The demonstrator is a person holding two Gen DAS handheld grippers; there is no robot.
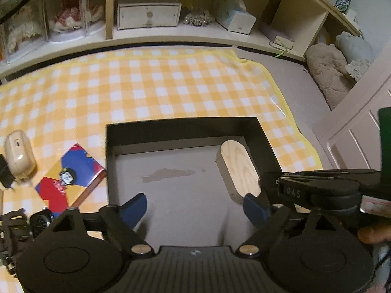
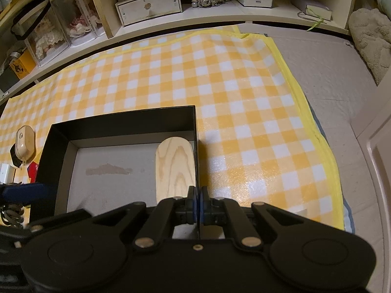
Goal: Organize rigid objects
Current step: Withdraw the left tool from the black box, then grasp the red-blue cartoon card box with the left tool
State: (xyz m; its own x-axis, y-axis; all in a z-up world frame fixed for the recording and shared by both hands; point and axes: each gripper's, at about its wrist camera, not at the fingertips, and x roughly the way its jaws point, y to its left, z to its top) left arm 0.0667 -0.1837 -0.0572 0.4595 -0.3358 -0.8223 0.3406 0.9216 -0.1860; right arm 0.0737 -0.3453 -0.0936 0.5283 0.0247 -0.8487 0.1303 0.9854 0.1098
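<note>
A black open box (image 1: 180,128) with a grey floor rests on the yellow checked mat. Inside it, against the right wall, lies an oval case with a pale wooden lid (image 1: 240,171). My left gripper (image 1: 195,205) hangs open over the box's floor with nothing between its blue pads; the wooden case is just beyond its right finger. In the right wrist view my right gripper (image 2: 199,202) is shut on the thin right wall of the black box (image 2: 122,119), with the wooden case (image 2: 176,168) just left of it.
Left of the box lie a colourful flat carton (image 1: 70,175), a beige rounded case (image 1: 19,157) and dark tangled items (image 1: 14,227). Low shelves (image 1: 171,36) with display cases and a small drawer unit run along the back. Bare grey floor (image 2: 330,78) lies to the right.
</note>
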